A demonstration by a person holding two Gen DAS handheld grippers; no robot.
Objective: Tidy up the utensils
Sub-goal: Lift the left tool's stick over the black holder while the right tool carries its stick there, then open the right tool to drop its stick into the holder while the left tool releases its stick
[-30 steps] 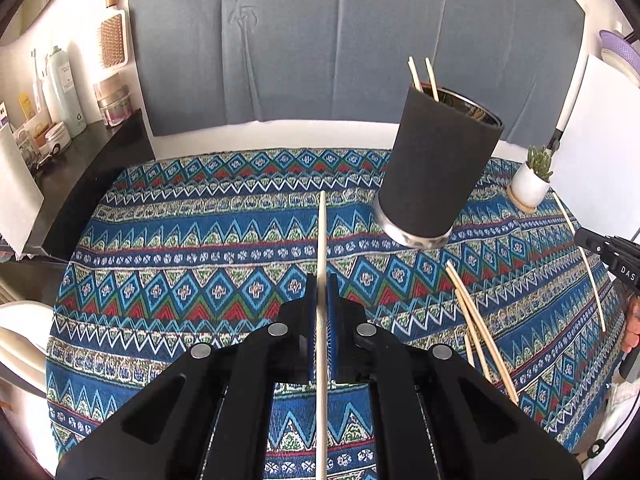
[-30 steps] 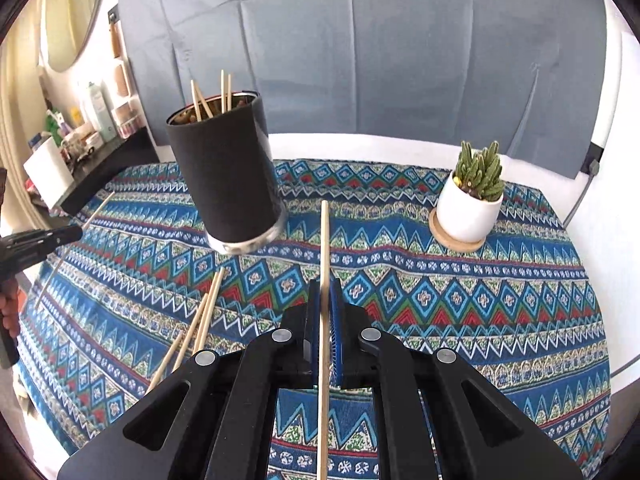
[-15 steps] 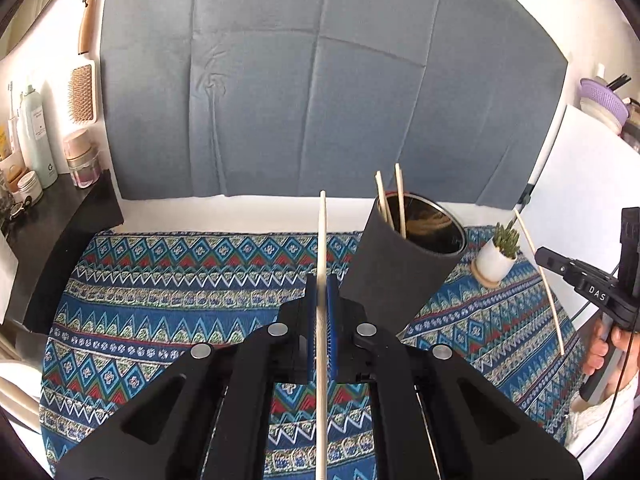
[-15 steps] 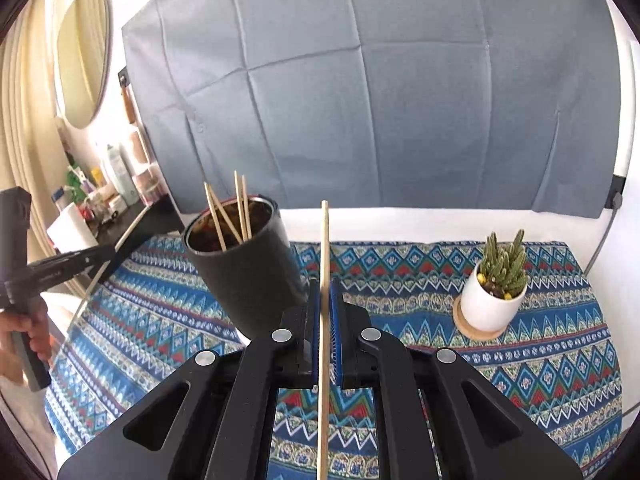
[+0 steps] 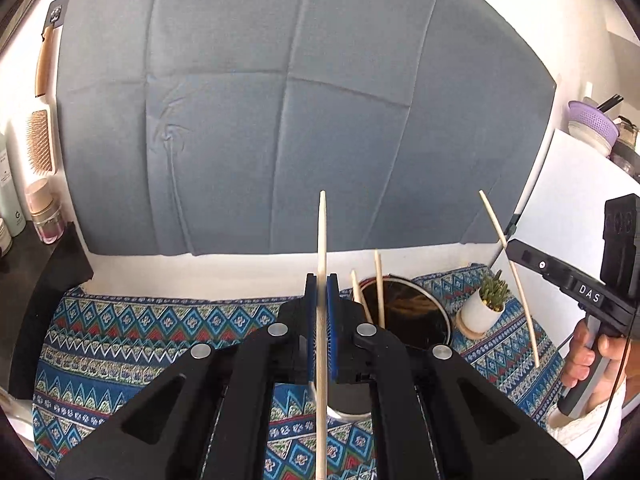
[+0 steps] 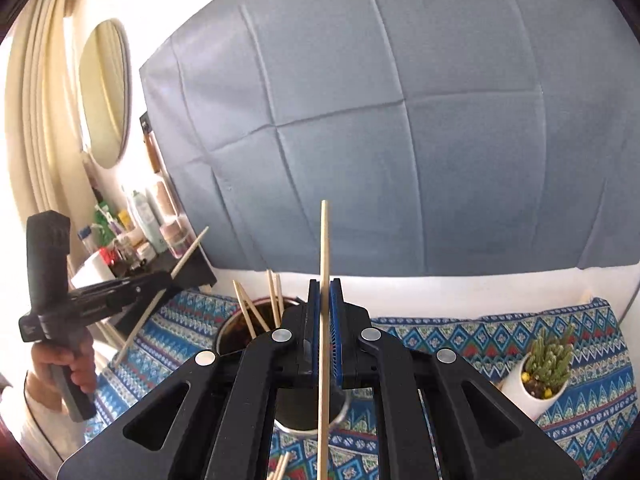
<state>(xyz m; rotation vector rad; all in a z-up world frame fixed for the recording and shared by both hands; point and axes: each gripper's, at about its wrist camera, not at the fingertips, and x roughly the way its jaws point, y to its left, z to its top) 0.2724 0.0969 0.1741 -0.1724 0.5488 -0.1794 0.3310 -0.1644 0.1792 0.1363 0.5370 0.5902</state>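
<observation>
— Both: left hand-held gripper [image 5: 321,312] clamps one chopstick [image 5: 322,240], right hand-held gripper [image 6: 324,316] another [image 6: 324,248], above the black cup [image 5: 412,320].
— Progress?
— Several stand inside; some lie loose on the worktop [image 6: 460,332].

The black cylindrical metal-rimmed cup [image 5: 412,320] is half hidden behind each claw's black body. Both clamped pale wooden sticks [image 6: 323,320] run off the bottom edge. Small bottles [image 6: 140,228] on the side shelf are too small to identify.

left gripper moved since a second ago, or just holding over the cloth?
Yes. The left gripper has risen and tilted up: its chopstick tip, earlier over the patterned cloth, now reaches the grey backdrop.
</observation>
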